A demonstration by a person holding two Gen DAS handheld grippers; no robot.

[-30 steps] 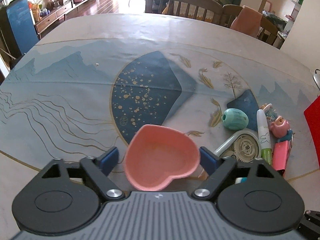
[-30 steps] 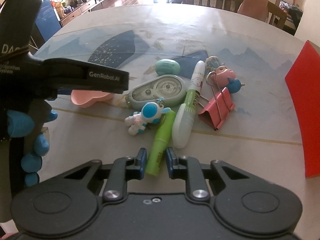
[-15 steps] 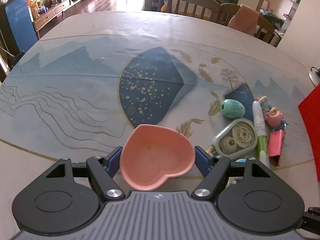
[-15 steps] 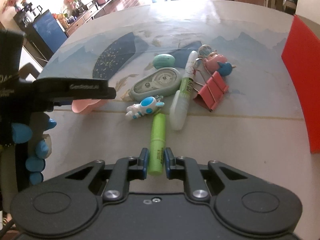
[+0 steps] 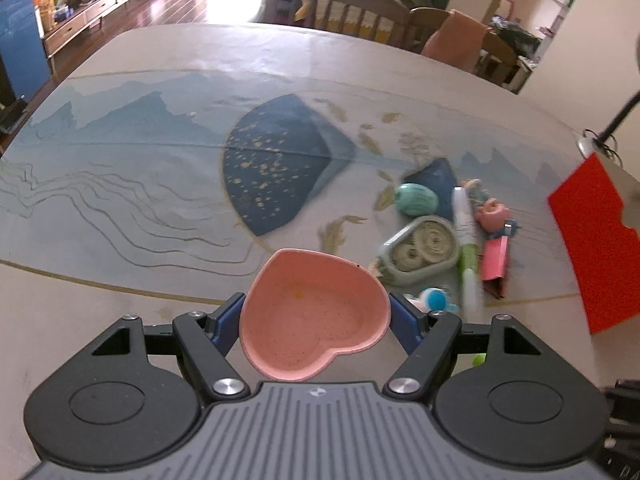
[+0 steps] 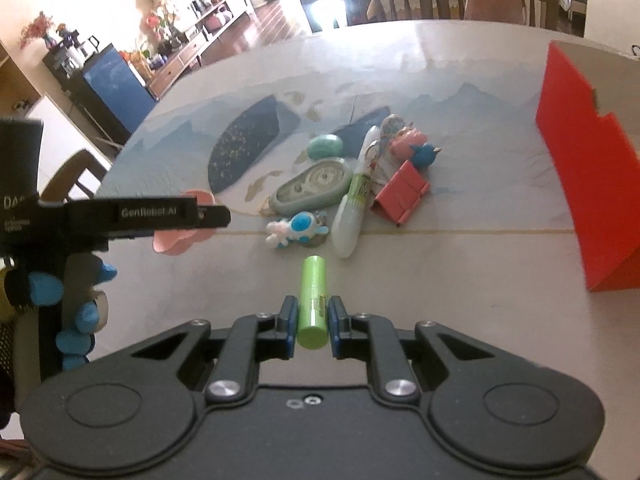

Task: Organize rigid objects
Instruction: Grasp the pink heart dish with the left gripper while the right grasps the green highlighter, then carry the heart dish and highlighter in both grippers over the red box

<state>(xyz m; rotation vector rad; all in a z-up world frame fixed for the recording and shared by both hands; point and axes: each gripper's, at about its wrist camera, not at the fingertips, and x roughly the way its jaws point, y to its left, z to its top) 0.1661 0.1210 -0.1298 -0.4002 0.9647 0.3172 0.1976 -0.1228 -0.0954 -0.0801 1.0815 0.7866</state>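
Gripper (image 6: 313,322) near cluttered correction tape (image 6: 310,187)

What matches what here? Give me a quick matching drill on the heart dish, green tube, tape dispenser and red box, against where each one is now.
Things:
1. heart dish
2. green tube
3. tape dispenser
4. red box

Places:
A. standing at the table's right side
B. lying in the pile, on the table
C. clamped in the right gripper
D. clamped in the left gripper

Pairs: 1-D, 2-C, 3-B, 4-A
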